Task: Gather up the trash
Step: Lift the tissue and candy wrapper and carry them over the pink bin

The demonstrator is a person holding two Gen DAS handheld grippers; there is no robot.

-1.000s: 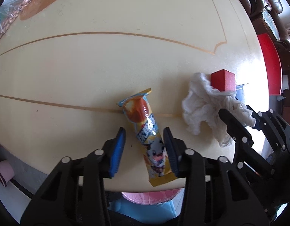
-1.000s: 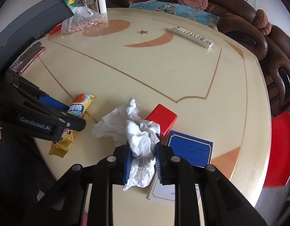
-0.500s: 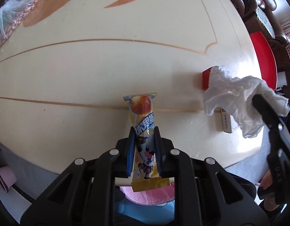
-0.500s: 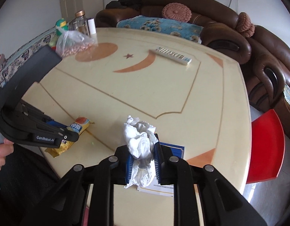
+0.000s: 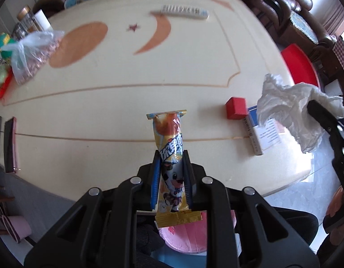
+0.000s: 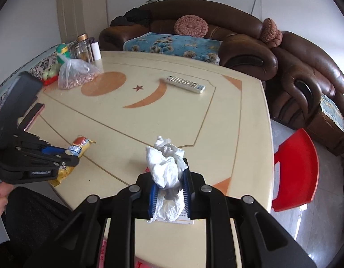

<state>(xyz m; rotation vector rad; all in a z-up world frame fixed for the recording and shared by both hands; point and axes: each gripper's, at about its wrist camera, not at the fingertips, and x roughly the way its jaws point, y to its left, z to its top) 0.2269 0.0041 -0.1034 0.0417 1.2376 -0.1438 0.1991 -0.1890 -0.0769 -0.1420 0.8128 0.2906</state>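
remote (image 6: 184, 84), peanut bag (image 6: 76, 75), red box (image 5: 236, 111)

We see our left gripper (image 5: 170, 167) and right gripper (image 6: 169, 178): black angular frames, round silver screws, ribbed blue pads (image 5: 154, 178), white lettering on the side.

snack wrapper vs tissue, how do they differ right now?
The snack wrapper is a long, printed yellow packet; the tissue is a plain white crumpled wad. The left gripper holds the wrapper, the right gripper the tissue. Both are clamped, off the table.
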